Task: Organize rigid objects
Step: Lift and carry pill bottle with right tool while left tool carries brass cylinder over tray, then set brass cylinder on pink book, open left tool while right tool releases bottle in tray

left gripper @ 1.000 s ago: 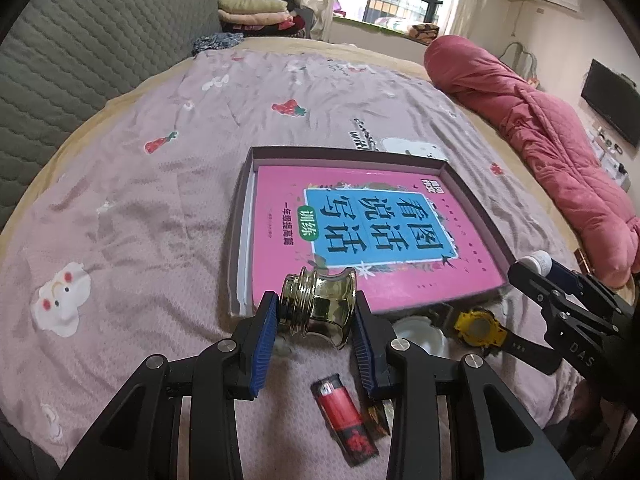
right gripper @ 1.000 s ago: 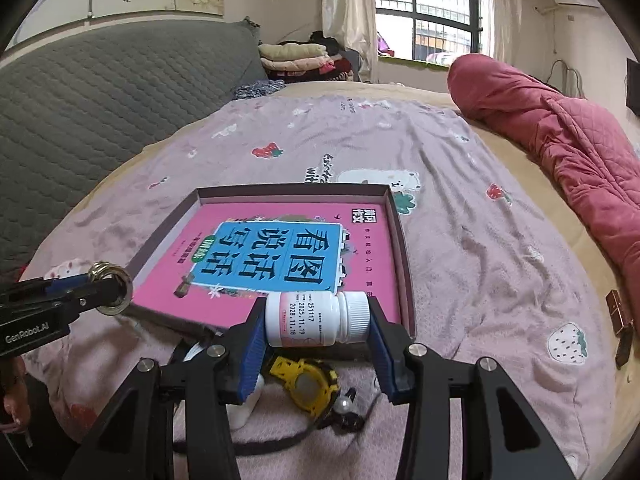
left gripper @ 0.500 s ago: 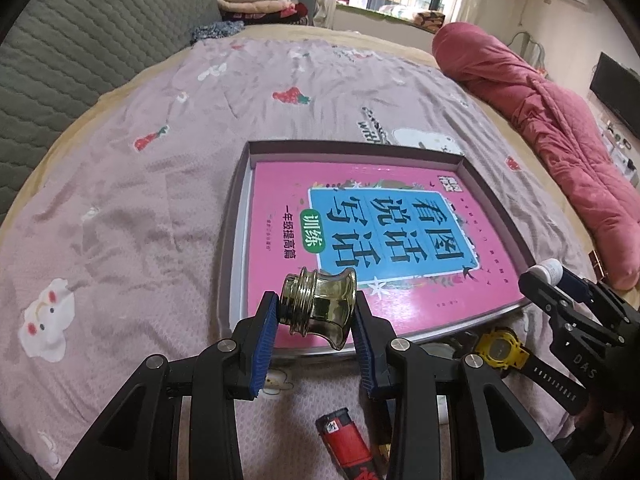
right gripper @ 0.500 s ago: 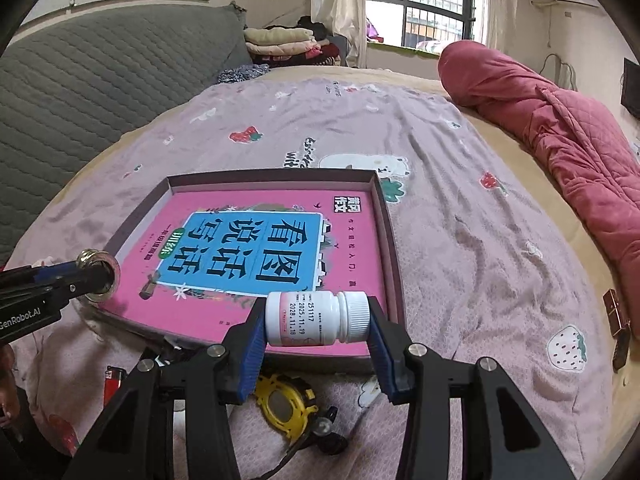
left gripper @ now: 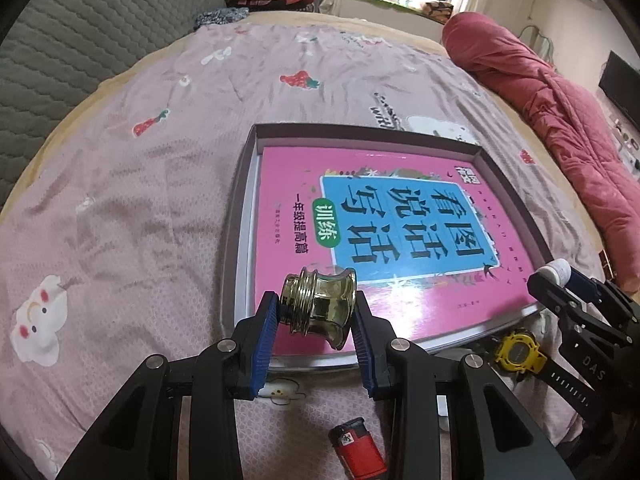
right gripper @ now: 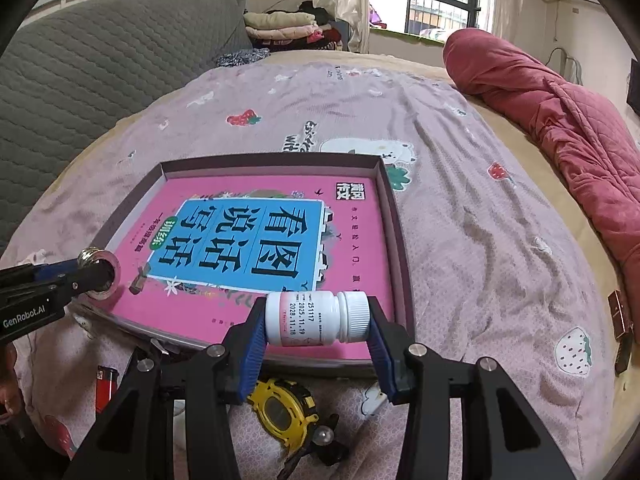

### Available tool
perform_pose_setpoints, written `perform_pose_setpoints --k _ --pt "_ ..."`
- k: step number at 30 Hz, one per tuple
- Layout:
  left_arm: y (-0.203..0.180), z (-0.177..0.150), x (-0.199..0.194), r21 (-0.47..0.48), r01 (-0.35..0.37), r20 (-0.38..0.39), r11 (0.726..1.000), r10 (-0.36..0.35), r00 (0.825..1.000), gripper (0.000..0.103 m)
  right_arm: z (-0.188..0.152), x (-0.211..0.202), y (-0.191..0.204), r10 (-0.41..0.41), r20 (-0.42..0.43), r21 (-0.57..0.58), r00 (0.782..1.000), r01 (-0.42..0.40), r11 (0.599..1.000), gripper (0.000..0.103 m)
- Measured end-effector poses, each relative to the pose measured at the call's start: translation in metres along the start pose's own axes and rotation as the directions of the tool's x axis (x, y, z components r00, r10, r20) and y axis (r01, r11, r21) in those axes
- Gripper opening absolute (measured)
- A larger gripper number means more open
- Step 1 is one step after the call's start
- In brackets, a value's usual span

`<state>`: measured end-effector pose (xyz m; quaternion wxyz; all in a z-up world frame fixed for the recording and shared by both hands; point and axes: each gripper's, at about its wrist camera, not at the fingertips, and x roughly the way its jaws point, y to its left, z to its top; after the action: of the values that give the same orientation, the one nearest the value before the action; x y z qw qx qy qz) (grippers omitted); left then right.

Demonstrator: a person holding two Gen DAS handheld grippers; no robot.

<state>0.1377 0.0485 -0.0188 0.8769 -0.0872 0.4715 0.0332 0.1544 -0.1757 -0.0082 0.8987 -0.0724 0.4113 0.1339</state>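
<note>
Holding a brass-coloured knob [left gripper: 320, 306], the left gripper [left gripper: 316, 320] had its jaws clenched on it above the near left corner of the shallow tray [left gripper: 240, 216]; the right gripper [right gripper: 318, 320] gripped a white pill bottle [right gripper: 316, 318] sideways over the tray's near right edge; neither thing had been set down yet. Inside the tray lay only a pink book [left gripper: 384, 240], so the sorting looked barely begun; on the bed [left gripper: 120, 200] near the tray waited a yellow watch [left gripper: 516, 354] and a red lighter [left gripper: 356, 448], apparently left for later; a small dark object [right gripper: 620, 316] lay far right, too unclear to name.
</note>
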Motion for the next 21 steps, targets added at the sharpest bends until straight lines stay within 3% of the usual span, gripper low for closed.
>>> perform_pose_setpoints --k 21 --pt "0.004 -0.005 0.015 0.031 -0.048 -0.032 0.998 0.049 0.998 0.037 -0.005 0.014 -0.004 -0.046 -0.056 -0.005 0.997 0.046 0.999 0.047"
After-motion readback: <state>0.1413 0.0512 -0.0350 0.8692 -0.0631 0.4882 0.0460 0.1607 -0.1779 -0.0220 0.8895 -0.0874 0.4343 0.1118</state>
